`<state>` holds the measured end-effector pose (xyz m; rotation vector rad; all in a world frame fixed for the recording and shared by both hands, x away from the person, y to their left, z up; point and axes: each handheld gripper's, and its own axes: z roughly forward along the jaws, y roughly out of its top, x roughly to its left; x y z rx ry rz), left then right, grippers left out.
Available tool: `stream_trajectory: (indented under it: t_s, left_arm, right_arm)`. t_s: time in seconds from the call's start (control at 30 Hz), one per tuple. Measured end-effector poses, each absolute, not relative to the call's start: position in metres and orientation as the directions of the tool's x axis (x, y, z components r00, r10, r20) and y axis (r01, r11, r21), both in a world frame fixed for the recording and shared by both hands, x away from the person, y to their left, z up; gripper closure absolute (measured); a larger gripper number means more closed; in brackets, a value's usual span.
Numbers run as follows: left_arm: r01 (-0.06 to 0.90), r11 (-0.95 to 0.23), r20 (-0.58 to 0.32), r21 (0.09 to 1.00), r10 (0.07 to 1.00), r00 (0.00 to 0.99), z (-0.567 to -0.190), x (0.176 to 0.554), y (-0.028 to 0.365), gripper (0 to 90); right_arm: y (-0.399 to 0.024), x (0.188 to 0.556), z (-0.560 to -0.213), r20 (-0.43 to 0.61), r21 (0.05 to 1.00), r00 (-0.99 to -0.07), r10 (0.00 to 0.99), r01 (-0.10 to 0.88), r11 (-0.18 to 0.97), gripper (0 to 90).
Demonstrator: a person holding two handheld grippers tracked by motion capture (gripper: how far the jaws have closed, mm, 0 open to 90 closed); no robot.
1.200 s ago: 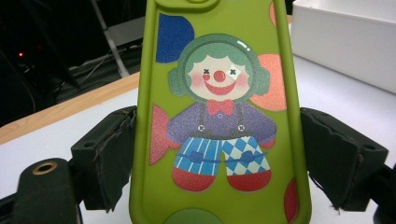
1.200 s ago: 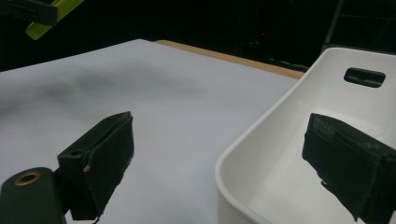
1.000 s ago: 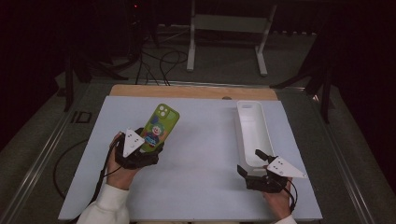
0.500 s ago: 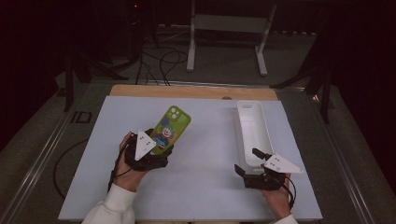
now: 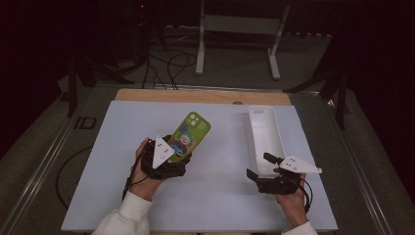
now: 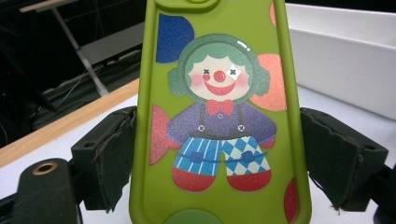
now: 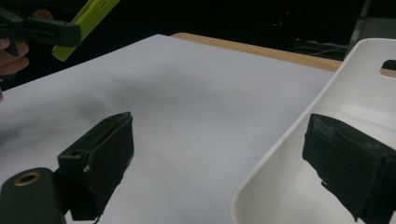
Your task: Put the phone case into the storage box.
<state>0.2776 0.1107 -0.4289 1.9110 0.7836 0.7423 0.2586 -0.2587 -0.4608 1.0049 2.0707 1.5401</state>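
High view: the left gripper [image 5: 182, 155] clamps the lower end of a lime-green phone case printed with a clown [image 5: 190, 135], holding it tilted above the pale blue table mat [image 5: 215, 196], left of centre. Left gripper view has both black pads pressed against the case's long edges [image 6: 217, 112]. At the right, the right gripper [image 5: 259, 166] has its jaws spread apart, straddling the near rim of a long white plastic tray [image 5: 264, 134]; one pad sits inside the tray [image 7: 299, 186], the other over the mat.
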Motion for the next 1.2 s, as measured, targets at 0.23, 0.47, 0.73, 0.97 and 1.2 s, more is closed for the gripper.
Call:
stream_trajectory:
  t_s: [0.23, 0.47, 0.73, 0.97, 1.2]
  left_arm:
    - [0.2, -0.382, 0.18, 0.902, 0.756, 0.629, -0.427, 0.278, 0.101, 16.2]
    - [0.186, -0.393, 0.191, 0.901, 0.742, 0.643, -0.426, 0.277, 0.094, 16.3]
    - [0.173, -0.399, 0.2, 0.901, 0.733, 0.65, -0.426, 0.276, 0.087, 16.2]
    - [0.162, -0.401, 0.206, 0.902, 0.728, 0.654, -0.426, 0.275, 0.083, 16.2]
    - [0.153, -0.409, 0.214, 0.9, 0.718, 0.662, -0.425, 0.274, 0.078, 16.2]
  right_arm:
    - [-0.254, 0.262, -0.458, 0.115, 0.934, -0.686, 0.718, 0.322, 0.157, 8.9]
    - [-0.249, 0.266, -0.452, 0.106, 0.936, -0.696, 0.71, 0.31, 0.164, 8.9]
    - [-0.243, 0.27, -0.449, 0.118, 0.938, -0.706, 0.698, 0.31, 0.155, 8.9]
    - [-0.238, 0.273, -0.446, 0.115, 0.937, -0.716, 0.689, 0.308, 0.163, 8.9]
    - [-0.231, 0.278, -0.44, 0.124, 0.942, -0.722, 0.681, 0.302, 0.148, 8.9]
